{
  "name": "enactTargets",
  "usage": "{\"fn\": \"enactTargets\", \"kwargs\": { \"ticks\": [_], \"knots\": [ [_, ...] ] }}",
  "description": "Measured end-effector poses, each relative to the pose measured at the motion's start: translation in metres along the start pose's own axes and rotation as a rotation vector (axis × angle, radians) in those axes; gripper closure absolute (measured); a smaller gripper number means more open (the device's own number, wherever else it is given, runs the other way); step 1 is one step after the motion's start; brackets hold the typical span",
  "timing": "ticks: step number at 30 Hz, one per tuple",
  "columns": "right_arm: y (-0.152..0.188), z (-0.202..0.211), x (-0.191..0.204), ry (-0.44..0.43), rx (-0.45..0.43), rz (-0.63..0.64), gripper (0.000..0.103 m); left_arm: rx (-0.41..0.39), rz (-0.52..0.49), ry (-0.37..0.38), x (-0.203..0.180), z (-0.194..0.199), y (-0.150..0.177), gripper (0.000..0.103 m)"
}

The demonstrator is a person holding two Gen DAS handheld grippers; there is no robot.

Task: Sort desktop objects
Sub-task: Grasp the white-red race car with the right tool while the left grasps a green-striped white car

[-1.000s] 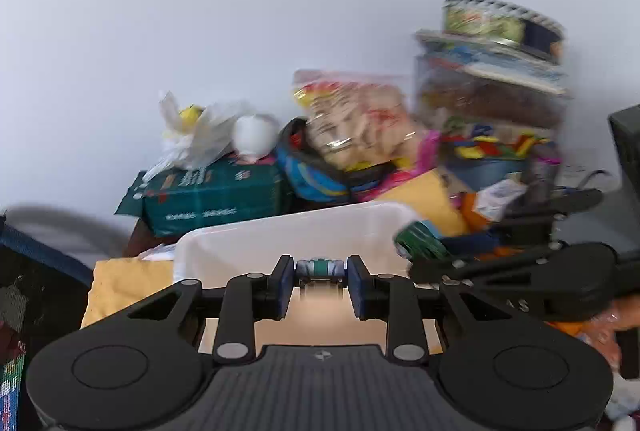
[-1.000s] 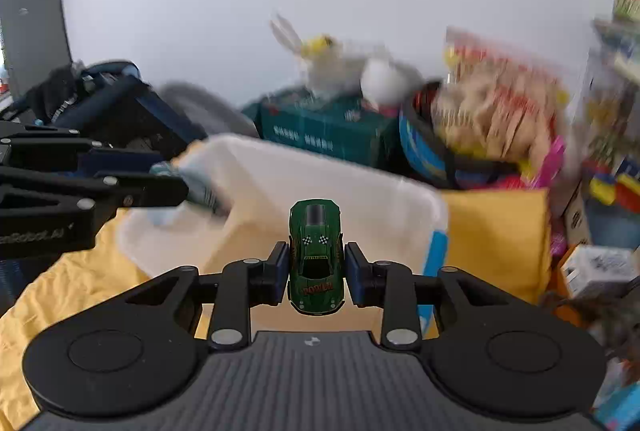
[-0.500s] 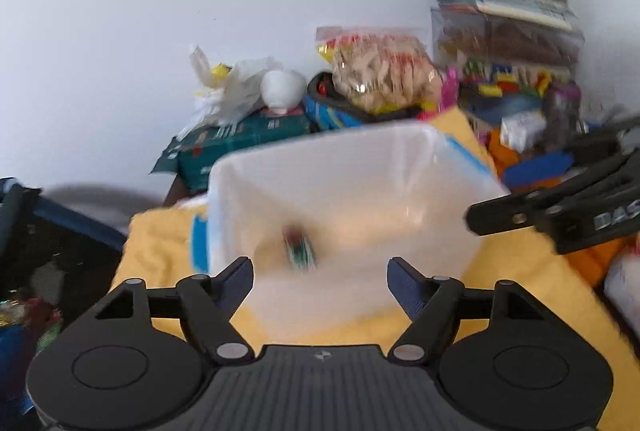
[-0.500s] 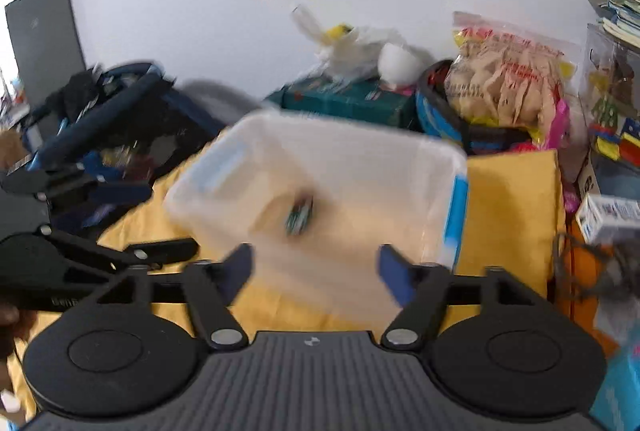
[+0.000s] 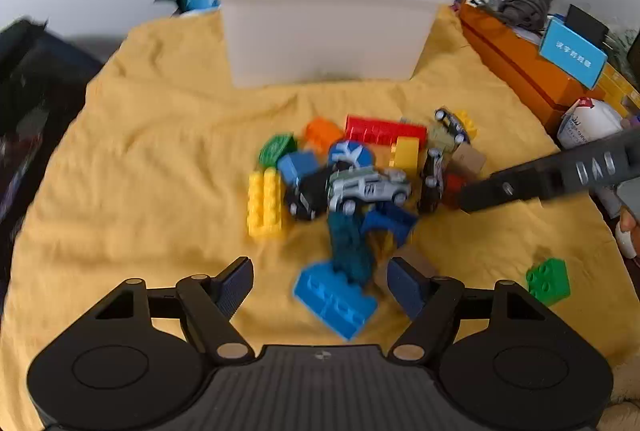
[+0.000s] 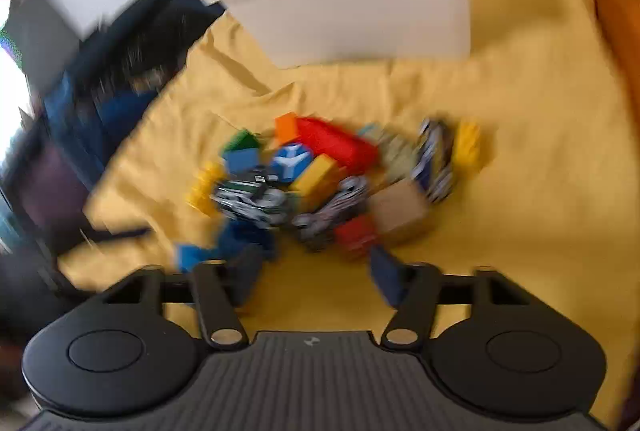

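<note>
Both claws swung from bin [image 5: 328, 19] to toy pile [image 5: 360, 171], empty, spread

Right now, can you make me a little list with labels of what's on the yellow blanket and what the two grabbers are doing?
surface: wrinkled yellow cloth
container: white translucent plastic bin, standing behind the pile
pile: mixed plastic bricks and toy cars
on top of the pile: silver toy car
nearest brick: flat blue plastic brick
stray piece: small green plastic brick, apart from the pile
left gripper: jaws wide, empty
right gripper: jaws wide, empty
</note>
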State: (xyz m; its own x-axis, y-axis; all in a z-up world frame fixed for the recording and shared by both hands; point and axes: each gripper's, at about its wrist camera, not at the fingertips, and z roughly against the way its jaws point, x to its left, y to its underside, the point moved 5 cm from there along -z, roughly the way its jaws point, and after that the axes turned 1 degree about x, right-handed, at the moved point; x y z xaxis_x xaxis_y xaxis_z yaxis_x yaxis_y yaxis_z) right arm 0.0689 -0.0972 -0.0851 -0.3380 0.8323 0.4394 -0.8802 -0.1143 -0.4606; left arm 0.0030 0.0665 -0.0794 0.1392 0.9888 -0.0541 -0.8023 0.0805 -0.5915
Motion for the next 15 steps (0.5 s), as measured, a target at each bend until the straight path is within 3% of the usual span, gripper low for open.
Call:
{"fn": "enactTargets", "kwargs": {
  "ticks": [4, 7, 12, 15],
  "knots": [
    [-0.005, -0.008, 0.005, 0.024, -0.029, -0.071, 0.054, -0.019, -0.012, 0.003, 0.004, 0.004, 0.000, 0.026],
    [-0.005, -0.017, -0.003, 0.029, -0.015, -0.164, 0.065, -0.065, -0.066, 0.005, 0.001, 0.010, -0.007, 0.026],
    [-0.007, -0.030, -0.021, 0.026, -0.016, -0.305, 0.071, -0.102, -0.301, -0.004, -0.015, 0.003, -0.030, 0.026],
    [-0.013, -0.035, -0.015, 0.061, -0.038, -0.259, 0.071, -0.104, -0.437, 0.050, -0.024, -0.012, -0.047, 0.027]
  ]
}}
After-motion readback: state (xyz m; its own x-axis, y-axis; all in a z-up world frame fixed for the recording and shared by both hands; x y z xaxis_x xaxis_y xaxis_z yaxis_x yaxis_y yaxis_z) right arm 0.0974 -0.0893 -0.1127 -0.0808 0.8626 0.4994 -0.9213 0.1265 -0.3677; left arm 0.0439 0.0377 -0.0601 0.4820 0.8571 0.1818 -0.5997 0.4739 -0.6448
